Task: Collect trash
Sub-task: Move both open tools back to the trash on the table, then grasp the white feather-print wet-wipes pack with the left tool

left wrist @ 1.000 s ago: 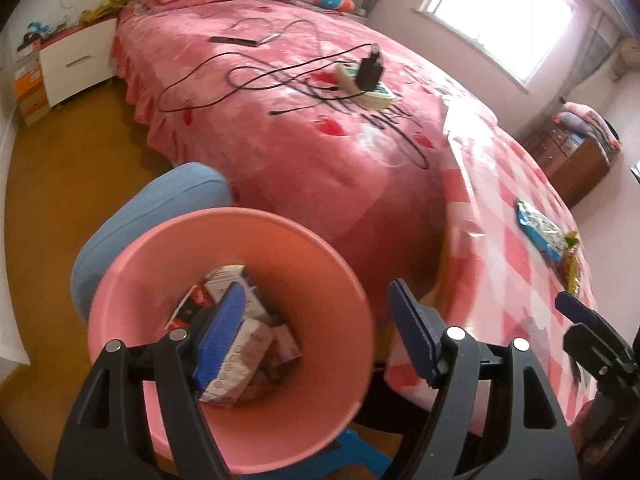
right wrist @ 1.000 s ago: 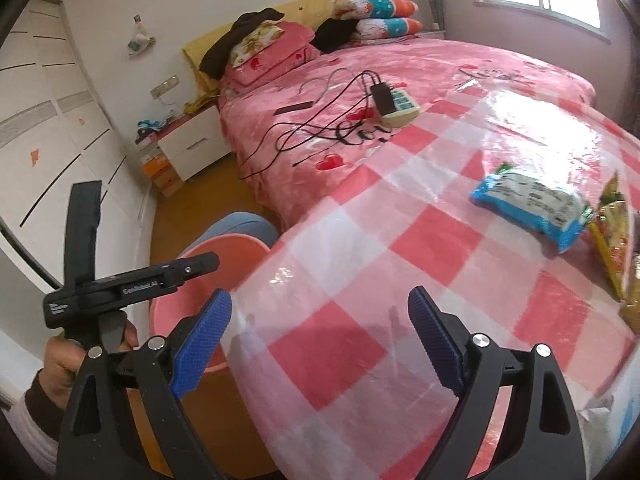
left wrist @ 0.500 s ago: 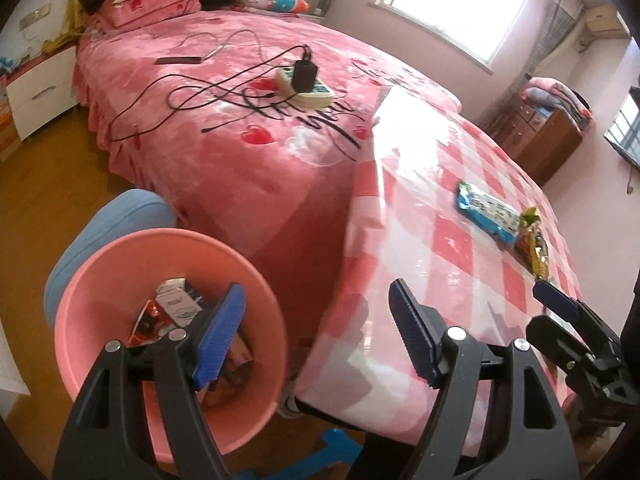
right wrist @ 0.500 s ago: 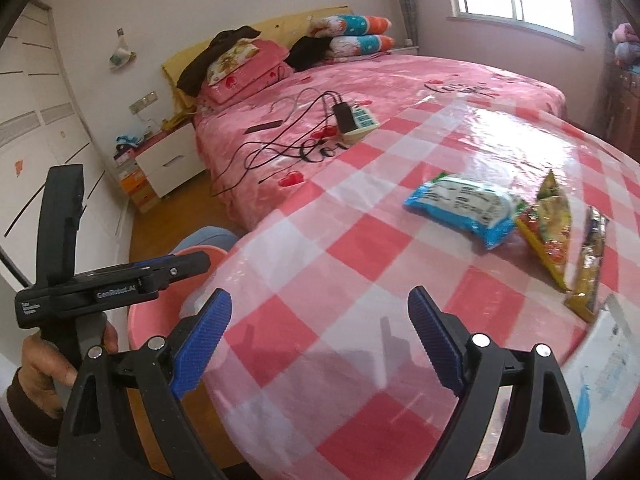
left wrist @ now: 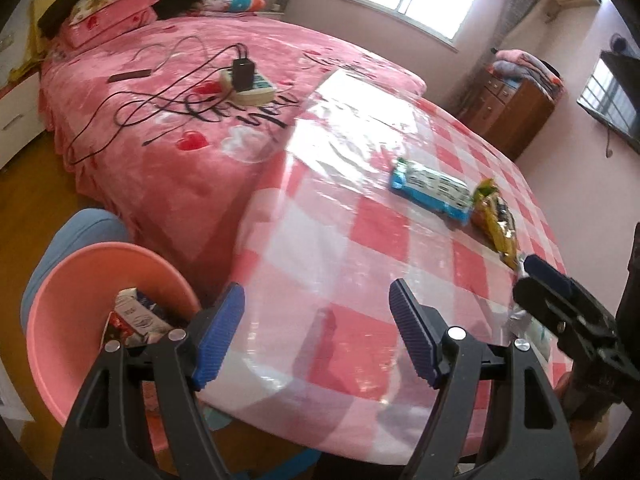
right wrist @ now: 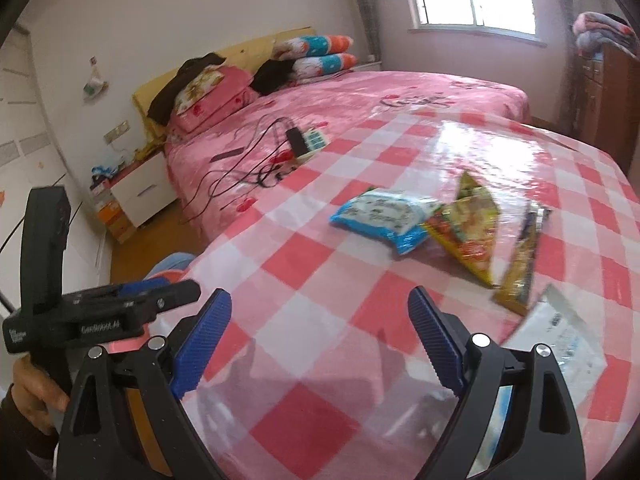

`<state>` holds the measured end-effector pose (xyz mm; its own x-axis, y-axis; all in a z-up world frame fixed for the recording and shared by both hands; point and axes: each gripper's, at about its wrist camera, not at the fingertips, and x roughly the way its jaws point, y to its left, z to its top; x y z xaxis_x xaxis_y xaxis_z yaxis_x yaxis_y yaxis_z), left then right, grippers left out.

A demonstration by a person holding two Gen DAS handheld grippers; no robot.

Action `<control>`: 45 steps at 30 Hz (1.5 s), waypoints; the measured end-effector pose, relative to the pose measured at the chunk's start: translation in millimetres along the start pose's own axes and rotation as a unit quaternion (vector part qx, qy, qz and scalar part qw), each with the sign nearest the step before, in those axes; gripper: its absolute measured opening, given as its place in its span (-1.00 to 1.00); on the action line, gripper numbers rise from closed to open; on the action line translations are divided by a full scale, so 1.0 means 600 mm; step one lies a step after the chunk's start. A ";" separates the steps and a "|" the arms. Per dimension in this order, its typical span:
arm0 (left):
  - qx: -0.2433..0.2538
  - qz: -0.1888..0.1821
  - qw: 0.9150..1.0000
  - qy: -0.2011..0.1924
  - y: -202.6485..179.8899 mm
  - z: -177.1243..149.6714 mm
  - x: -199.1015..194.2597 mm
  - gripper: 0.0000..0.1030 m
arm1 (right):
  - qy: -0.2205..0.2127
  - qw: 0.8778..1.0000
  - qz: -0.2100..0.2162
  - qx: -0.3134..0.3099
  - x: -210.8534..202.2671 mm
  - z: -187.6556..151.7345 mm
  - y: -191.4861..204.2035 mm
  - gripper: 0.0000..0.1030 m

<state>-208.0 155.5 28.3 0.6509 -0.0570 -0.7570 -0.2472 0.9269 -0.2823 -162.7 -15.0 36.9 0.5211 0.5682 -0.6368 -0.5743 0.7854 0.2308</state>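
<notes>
A pink trash bin (left wrist: 76, 292) with cartons inside stands on the floor left of the checked table (left wrist: 344, 240). On the table lie a blue snack packet (right wrist: 384, 216), also in the left wrist view (left wrist: 432, 190), a yellow triangular packet (right wrist: 470, 232), a narrow yellow-brown wrapper (right wrist: 520, 264) and a white plastic bag (right wrist: 560, 340). My left gripper (left wrist: 316, 332) is open and empty over the table's near edge. My right gripper (right wrist: 320, 340) is open and empty above the table, short of the packets.
A pink bed (left wrist: 180, 92) with a power strip (left wrist: 248, 84) and black cables sits behind the table. A blue stool (left wrist: 80, 224) stands by the bin. A wooden dresser (left wrist: 512, 112) is at the back right, a white nightstand (right wrist: 136, 188) by the bed.
My left gripper has swung right from over the bin to the table edge. My right gripper has moved further over the table, bringing all the packets into view.
</notes>
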 end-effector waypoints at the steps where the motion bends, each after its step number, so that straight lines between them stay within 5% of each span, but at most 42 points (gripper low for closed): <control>1: 0.004 -0.002 1.000 0.001 -0.007 0.000 0.001 0.47 | -0.004 1.000 -0.007 0.003 -0.005 0.001 -0.008 0.73; 26: 0.118 -0.047 0.992 0.018 -0.202 -0.015 0.035 0.47 | -0.049 0.986 -0.143 0.075 -0.064 -0.008 -0.207 0.73; 45: 0.234 -0.119 0.964 0.049 -0.347 -0.057 0.048 0.47 | -0.052 0.979 -0.173 0.091 -0.083 -0.017 -0.262 0.73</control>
<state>-162.4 -51.6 45.3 0.5730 -0.3026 -0.7617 0.2660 0.9477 -0.1765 -104.5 -169.3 24.8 0.7312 0.2745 -0.6245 -0.2347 0.9608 0.1475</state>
